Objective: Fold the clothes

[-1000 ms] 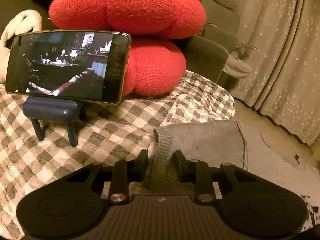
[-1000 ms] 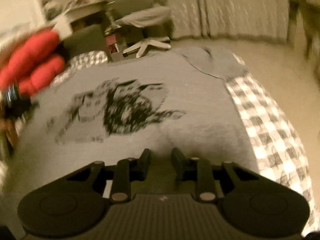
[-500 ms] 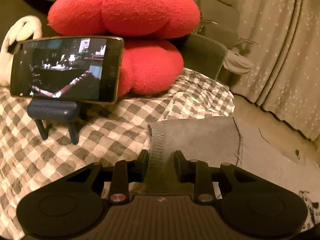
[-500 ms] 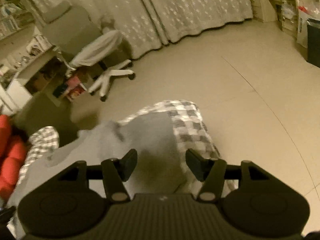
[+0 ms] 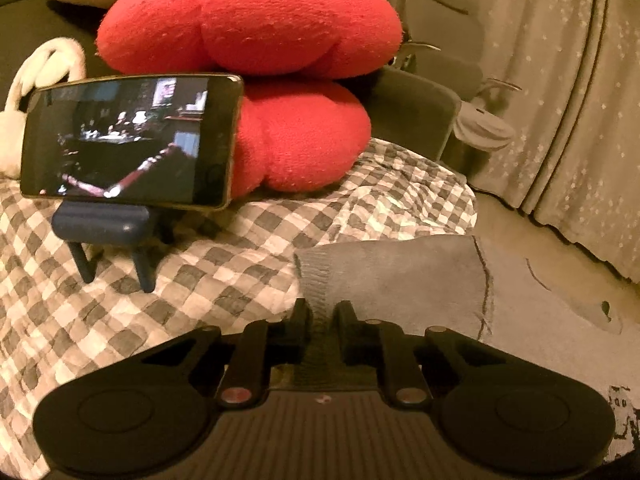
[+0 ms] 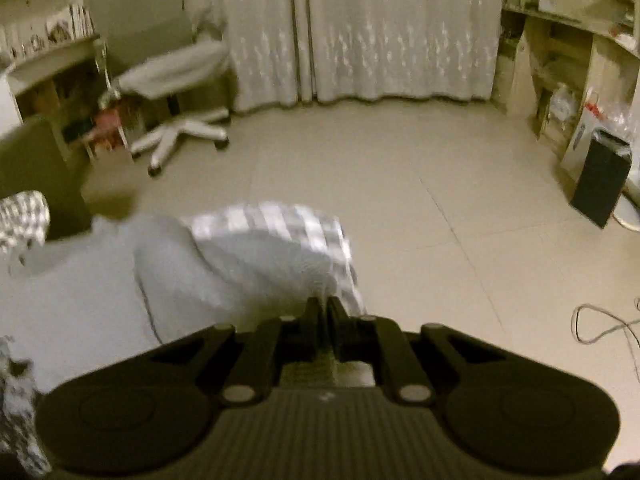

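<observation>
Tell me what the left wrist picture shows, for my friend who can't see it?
The left gripper pinches the ribbed cuff of a grey sweatshirt on a checked blanket. Behind, a phone plays video before red cushions.

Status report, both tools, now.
Left tool shut on grey sweatshirt cuff. Right tool shut on its far edge. Phone on stand close by.

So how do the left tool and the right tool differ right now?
The left tool has a visible gap between its fingers, filled by the ribbed cuff of the grey sweater; the right tool is nearly closed, pinching a thin edge of cloth. The left tool faces the phone and red cushion; the right tool faces the floor and curtains. Both grip the sweater.
</observation>
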